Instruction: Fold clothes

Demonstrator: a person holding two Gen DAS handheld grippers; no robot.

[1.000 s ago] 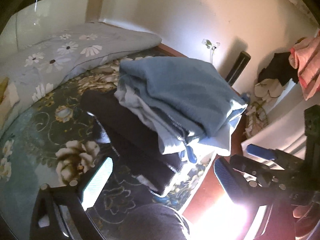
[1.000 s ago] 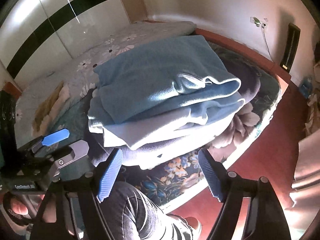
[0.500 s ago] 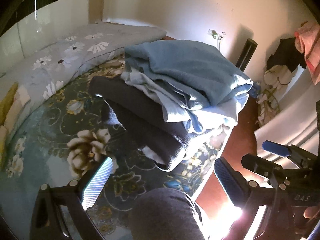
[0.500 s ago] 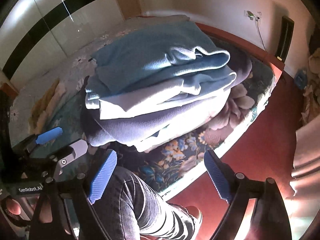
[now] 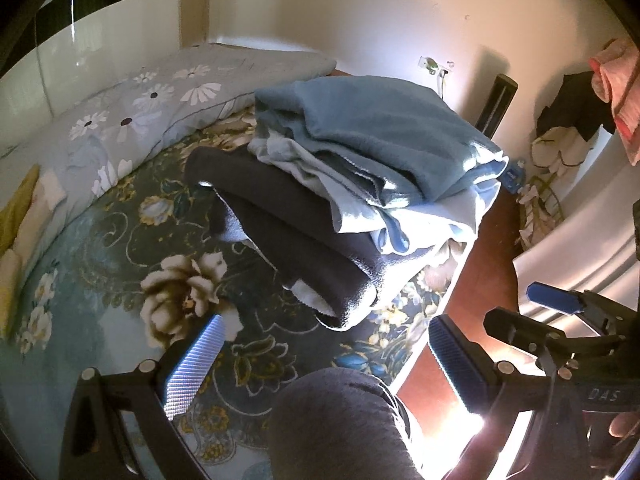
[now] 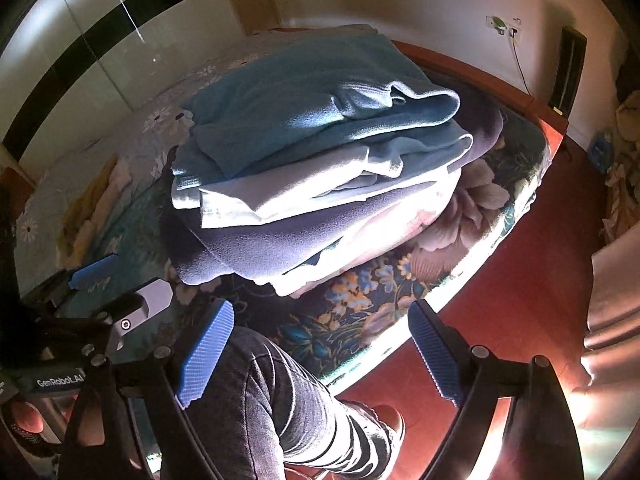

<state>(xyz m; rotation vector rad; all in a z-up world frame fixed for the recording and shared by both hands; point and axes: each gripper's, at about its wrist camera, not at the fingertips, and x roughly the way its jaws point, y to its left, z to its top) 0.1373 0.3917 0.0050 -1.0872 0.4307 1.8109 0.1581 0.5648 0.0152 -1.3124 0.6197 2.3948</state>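
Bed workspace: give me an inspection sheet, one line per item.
Surface: floral bedspread on the bed.
Job's things: folded stack near the bed edge; blue fleece on top, pale blue garment under it, dark garment lowest.
Clutter: daisy-print quilt by the headboard.
Grippers: left claw open, empty; right claw open, empty; both short of the stack.
Cables: cord from a wall socket.
Surroundings: person's knee, red floor, hanging pink cloth.
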